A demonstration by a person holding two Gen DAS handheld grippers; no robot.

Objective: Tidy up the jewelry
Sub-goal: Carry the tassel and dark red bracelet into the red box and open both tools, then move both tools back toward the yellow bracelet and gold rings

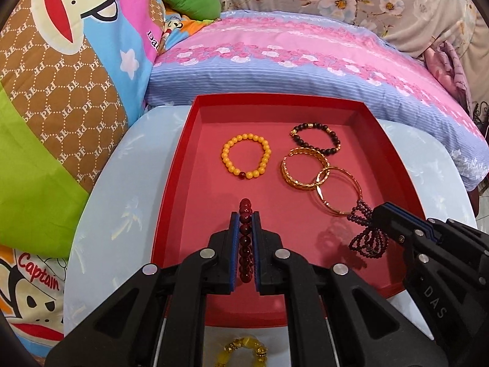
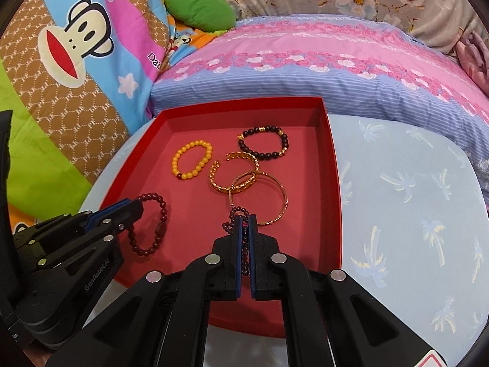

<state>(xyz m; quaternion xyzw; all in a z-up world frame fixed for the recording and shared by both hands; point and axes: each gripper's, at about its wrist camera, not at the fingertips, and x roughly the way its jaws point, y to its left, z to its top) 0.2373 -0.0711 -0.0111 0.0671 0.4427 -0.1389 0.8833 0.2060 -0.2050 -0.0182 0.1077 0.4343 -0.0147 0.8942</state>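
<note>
both views are taken close above the red tray [image 1: 195, 140], angled steeply down toward the bedding at the frame tops. the tray is centred in the left view, shifted left in the right view; both share it.

Each hand-held gripper [image 1: 245, 218] [image 2: 245, 218] is black with blue pads and round silver rivets (white lettering on the sides).

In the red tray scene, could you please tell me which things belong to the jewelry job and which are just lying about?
Job:
- shallow red tray
- dark red bead bracelet, in left gripper
- small purple bead bracelet, in right gripper
- yellow bead bracelet
- black bead bracelet
- two gold bangles

Lying about:
- cartoon monkey bedding
- green cushion
</note>
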